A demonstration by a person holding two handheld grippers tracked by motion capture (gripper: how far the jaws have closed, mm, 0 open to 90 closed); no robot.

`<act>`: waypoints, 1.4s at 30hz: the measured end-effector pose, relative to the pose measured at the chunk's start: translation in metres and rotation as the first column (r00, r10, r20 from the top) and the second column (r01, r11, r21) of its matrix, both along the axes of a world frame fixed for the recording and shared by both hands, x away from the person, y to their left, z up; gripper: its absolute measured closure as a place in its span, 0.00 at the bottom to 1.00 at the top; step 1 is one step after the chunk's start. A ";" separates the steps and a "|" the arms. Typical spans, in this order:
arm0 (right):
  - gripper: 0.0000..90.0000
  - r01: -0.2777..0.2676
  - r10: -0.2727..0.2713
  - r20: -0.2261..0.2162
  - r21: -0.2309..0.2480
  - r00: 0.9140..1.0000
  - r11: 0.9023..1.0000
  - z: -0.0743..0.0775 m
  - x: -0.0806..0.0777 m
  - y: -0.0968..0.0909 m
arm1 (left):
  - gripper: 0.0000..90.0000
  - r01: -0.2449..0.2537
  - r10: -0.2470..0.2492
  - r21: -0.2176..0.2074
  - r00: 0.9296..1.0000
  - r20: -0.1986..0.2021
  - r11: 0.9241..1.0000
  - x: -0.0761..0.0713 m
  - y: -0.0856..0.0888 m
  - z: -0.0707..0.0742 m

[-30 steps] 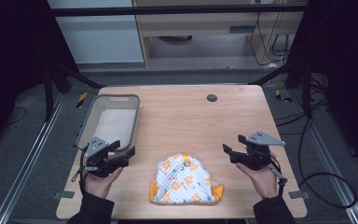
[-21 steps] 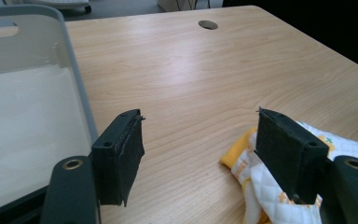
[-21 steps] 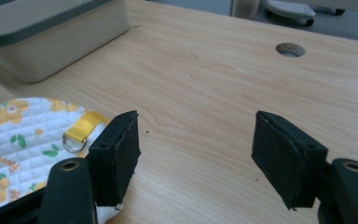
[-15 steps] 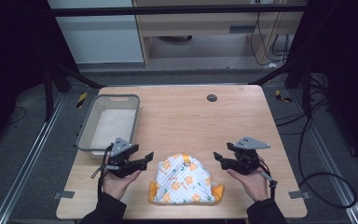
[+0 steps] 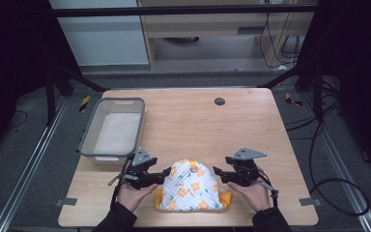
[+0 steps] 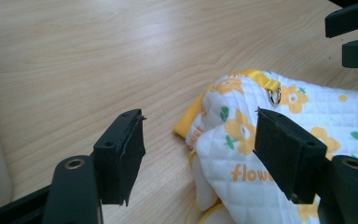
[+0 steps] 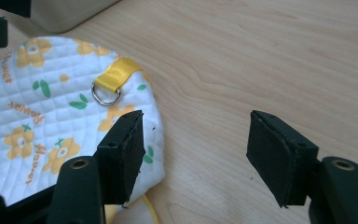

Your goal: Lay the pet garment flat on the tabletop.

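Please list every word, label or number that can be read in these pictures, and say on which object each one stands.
"flow", cut off by the left gripper: orange print on the quilted cloth.
"flower", repeated among the printed flowers, seen sideways and upside down on the quilted cloth in the right gripper view.
Other print on its folded edge: too blurred to read.
Grey bin: no text visible.

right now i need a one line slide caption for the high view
Two hand-held grippers, left gripper and right gripper, both open, flank a flower-print quilted cloth on a wooden table, grey bin nearby.

Your sleeves are dark. Each gripper, left (image 5: 166, 172) and right (image 5: 216, 171), is black with a grey three-cornered plate, square jaw pads and a trailing cable.
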State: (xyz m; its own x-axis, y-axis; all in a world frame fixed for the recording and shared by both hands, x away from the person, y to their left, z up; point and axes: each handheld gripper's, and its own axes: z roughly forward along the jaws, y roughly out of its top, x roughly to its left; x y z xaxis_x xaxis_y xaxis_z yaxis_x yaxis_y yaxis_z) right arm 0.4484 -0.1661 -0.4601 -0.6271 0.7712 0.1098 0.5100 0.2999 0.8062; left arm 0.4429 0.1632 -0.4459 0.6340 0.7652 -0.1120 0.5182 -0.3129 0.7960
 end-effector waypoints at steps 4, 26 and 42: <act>0.42 -0.016 0.016 -0.016 -0.012 1.000 1.000 -0.006 0.000 0.007 | 0.39 0.024 -0.024 0.025 0.999 -0.024 0.999 0.001 -0.006 -0.007; 0.79 -0.102 0.098 -0.123 -0.027 0.988 0.994 -0.031 0.003 0.027 | 0.86 0.114 -0.107 0.042 0.985 -0.136 0.993 0.003 -0.017 -0.030; 0.98 -0.142 0.144 -0.019 0.074 0.989 0.987 0.010 -0.014 0.010 | 0.90 0.140 -0.141 -0.061 0.990 -0.012 0.988 -0.011 -0.007 0.008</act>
